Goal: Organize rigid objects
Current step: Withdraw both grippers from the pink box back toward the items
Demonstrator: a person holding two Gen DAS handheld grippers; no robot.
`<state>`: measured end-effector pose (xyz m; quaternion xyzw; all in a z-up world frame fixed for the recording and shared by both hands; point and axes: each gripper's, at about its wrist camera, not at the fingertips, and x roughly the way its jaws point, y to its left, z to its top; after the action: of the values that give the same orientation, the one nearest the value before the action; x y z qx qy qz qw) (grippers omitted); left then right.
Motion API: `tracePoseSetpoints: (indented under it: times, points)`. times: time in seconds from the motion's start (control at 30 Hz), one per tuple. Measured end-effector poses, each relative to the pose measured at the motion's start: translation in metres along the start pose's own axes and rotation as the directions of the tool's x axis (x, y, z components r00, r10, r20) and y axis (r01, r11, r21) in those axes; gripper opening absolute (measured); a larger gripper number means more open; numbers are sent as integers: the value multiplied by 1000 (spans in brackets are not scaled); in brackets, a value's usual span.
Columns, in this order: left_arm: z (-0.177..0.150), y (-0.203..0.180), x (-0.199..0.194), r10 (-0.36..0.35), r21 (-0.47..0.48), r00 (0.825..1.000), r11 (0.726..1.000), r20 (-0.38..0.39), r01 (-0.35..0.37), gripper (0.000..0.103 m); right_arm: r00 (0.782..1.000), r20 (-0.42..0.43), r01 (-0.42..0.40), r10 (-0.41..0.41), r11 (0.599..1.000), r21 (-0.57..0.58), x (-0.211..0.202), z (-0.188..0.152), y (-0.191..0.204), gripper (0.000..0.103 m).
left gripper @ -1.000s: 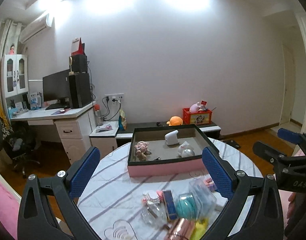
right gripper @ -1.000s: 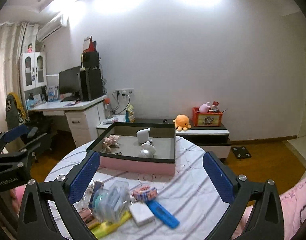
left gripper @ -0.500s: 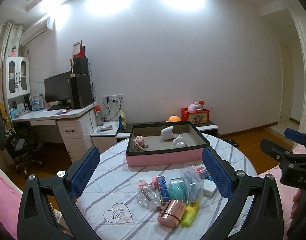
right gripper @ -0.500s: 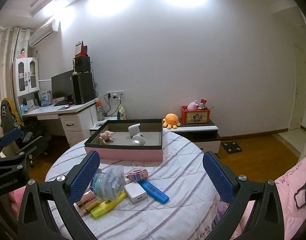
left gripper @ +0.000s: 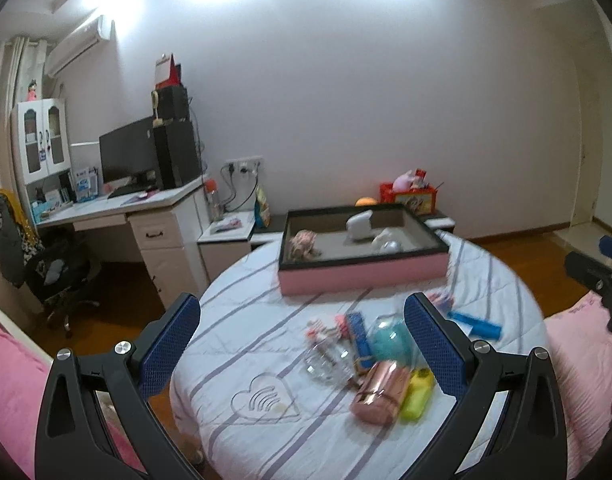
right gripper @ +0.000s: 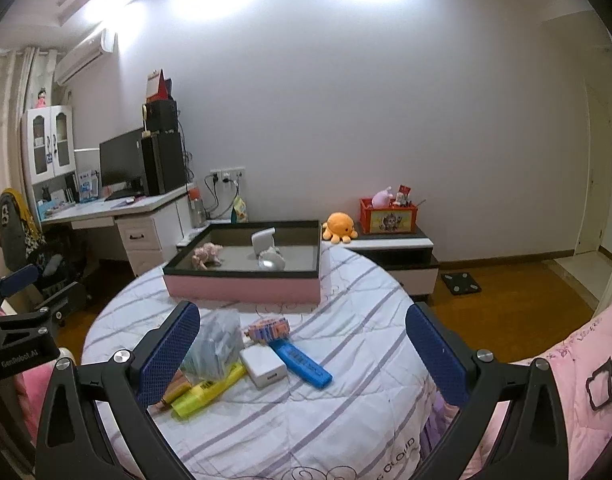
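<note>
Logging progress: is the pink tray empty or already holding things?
Holding things: the pink tray contains three small items; more lie outside.

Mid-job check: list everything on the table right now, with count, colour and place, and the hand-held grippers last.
tray: 1, pink walls, black rim, far side of table
items in tray: 3, two white, one pinkish, on tray floor
blue bar: 1, blue, near pile, right
white box: 1, white, beside blue bar
yellow item: 1, yellow, pile front
rose-gold cylinder: 1, lying beside yellow item
clear bag: 1, transparent, pile left
table: 1, round, white striped cover
left hand-held gripper: open, empty
right hand-held gripper: open, empty
</note>
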<state>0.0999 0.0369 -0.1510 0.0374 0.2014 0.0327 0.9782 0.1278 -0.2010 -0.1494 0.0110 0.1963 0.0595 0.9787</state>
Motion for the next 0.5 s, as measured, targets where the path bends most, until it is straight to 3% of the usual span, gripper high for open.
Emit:
tracePoseSetpoints:
  times: [0.17,0.33,0.5]
  points:
    - [-23,4,18,-52,-8,995,999,-89,52,103,998,-65,2,-2,1000,13,18,-14,-8,103]
    - [-48,-9,48,-108,-10,975,994,-197,108,103,991,-136,2,1,1000,24,37,-31,-13,103]
    - [-60,-22,66,-157,-15,956,987,-246,159,103,979,-203,1,4,1000,28,54,-49,-18,103]
